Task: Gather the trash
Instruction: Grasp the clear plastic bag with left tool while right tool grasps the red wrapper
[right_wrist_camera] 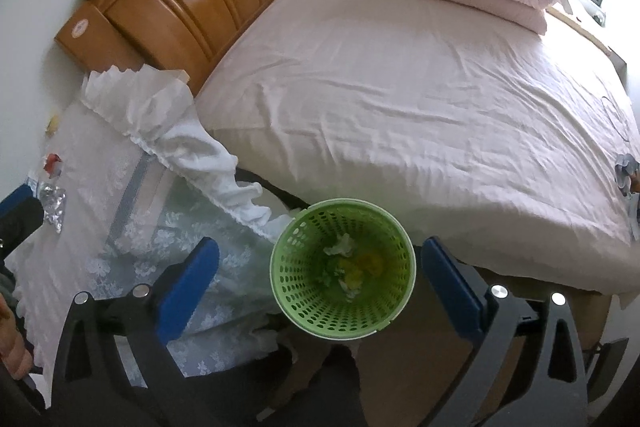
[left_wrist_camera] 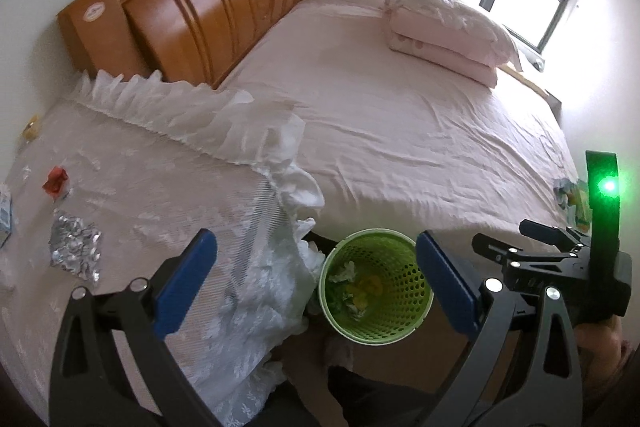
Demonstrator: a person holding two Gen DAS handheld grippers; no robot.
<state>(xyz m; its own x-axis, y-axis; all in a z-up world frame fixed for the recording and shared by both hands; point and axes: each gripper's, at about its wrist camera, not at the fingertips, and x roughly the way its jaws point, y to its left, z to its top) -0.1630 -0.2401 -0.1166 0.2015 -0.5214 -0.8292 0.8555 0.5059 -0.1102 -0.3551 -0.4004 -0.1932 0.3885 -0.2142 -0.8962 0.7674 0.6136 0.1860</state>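
Both the left gripper (left_wrist_camera: pixel 316 281) and the right gripper (right_wrist_camera: pixel 320 285) hang spread wide, holding nothing, pointing downward.

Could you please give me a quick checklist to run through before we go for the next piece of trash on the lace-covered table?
1. Left claw open and empty: ok.
2. Right claw open and empty: ok.
3. Green bin upright with room left, only a few scraps at the bottom: ok.
4. Trash still on the table: crumpled foil and red wrapper: not ok.
5. Nothing lying on top of the foil: ok.
6. Paper item at the bed's edge is trash: cannot tell.
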